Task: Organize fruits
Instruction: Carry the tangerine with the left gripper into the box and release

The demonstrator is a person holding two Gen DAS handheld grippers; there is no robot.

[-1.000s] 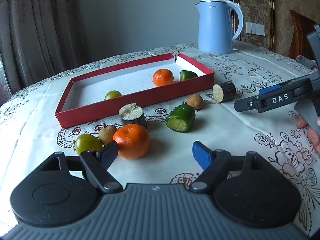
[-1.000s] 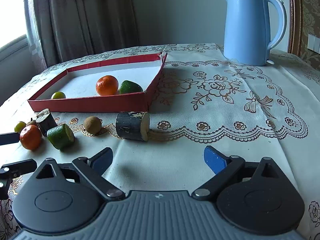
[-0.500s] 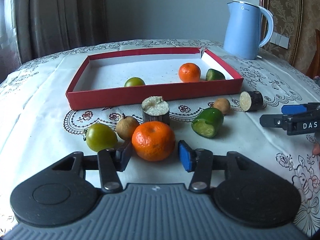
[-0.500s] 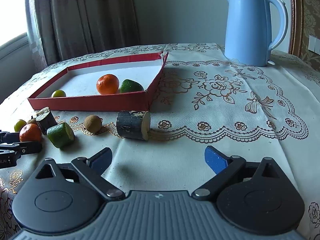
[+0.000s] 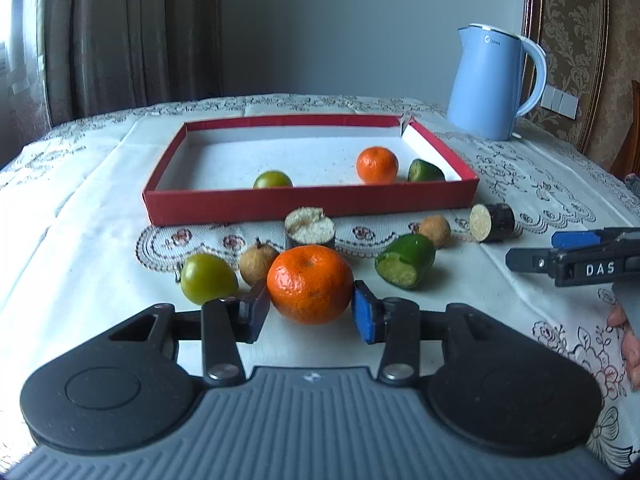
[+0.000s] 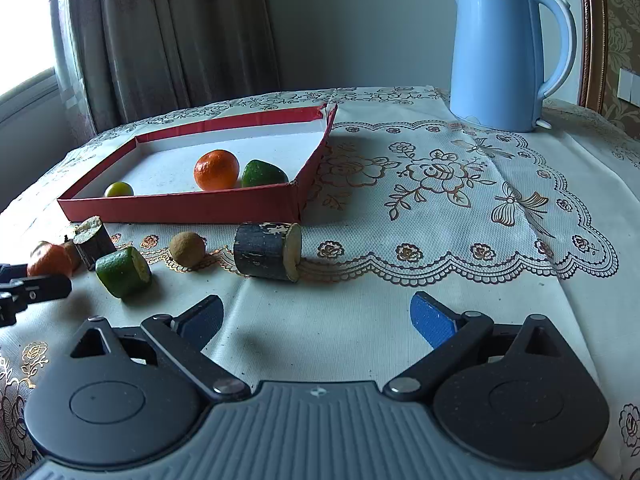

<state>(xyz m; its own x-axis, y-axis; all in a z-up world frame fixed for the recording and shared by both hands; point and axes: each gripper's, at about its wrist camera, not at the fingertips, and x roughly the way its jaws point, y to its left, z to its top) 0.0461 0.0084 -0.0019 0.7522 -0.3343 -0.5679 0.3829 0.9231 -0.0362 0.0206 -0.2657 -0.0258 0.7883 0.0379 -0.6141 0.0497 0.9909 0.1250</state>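
Note:
A loose orange (image 5: pixel 310 280) lies on the tablecloth in the left wrist view, between the pads of my left gripper (image 5: pixel 310 312). The jaws are closing, and both pads touch its sides. Around it lie a green round fruit (image 5: pixel 206 278), a brown longan (image 5: pixel 257 262), a dark cane stub (image 5: pixel 310 228) and a green cut piece (image 5: pixel 406 266). Behind them the red tray (image 5: pixel 312 204) holds an orange (image 5: pixel 377 165) and two green fruits. My right gripper (image 6: pixel 316 314) stands open over bare cloth, short of a dark cane piece (image 6: pixel 268 251).
A blue kettle (image 6: pixel 504 56) stands at the back right of the table. Another brown longan (image 6: pixel 187 243) lies near the tray's front wall. Curtains hang behind the table. A hand (image 5: pixel 628 340) shows at the right edge of the left wrist view.
My left gripper's jaws have drawn in from wide apart to either side of the loose orange, and its view has rolled level. The right gripper has not moved.

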